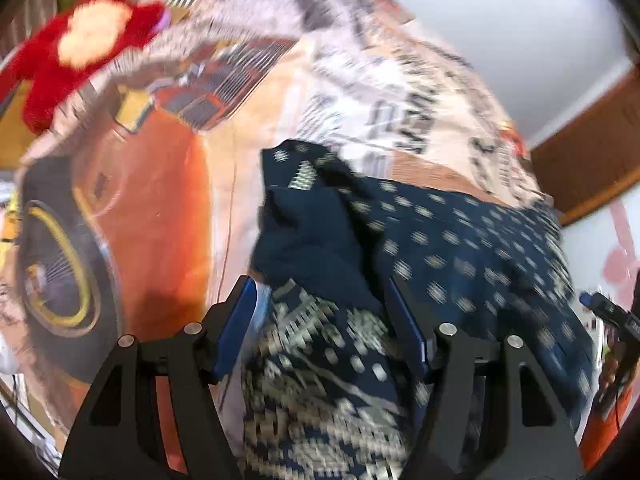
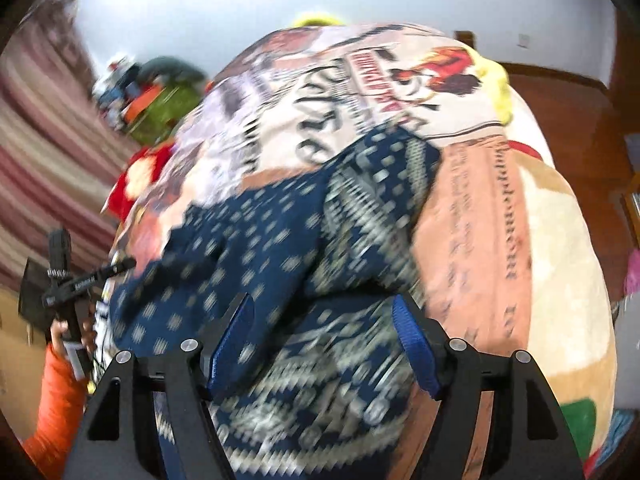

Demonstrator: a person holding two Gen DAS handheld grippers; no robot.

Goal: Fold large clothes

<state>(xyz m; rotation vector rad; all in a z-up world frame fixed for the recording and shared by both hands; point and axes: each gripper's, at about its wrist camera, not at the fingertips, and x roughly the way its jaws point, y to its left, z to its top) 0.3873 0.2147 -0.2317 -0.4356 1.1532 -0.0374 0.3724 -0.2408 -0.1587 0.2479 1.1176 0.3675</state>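
— Far left, at the bed's edge?
— Red plush toy [image 1: 76,52] with a pale patch, lying on the printed blanket [image 1: 168,208]; blurred. Beside it on the blanket, a big orange car print with a dark wheel ringed in yellow.

— Left gripper [image 1: 324,328]?
— Pointing steeply down, blue-padded fingers [image 1: 236,328] standing wide apart. Dark blue patterned garment [image 1: 420,248] bunched in the gap, but pads not seen pressing it; no grip.

— The garment itself?
— Navy with pale dots and a woven band, lying crumpled on the near part of the blanket, stretching right from the left gripper toward the other one. A folded-up corner reaching toward the far side.

— Right gripper [image 2: 324,340]?
— Also tilted down, jaws wide. Same navy cloth [image 2: 248,240] under and between the blue fingers [image 2: 416,348], loose, not clamped.

— Further right?
— Blanket's cream and tan panels with lettering, a brown wooden headboard [image 2: 560,112] at the far right, white wall behind.

— Left edge of the right view?
— An orange sleeve [image 2: 56,400] and the hand holding the other black gripper.
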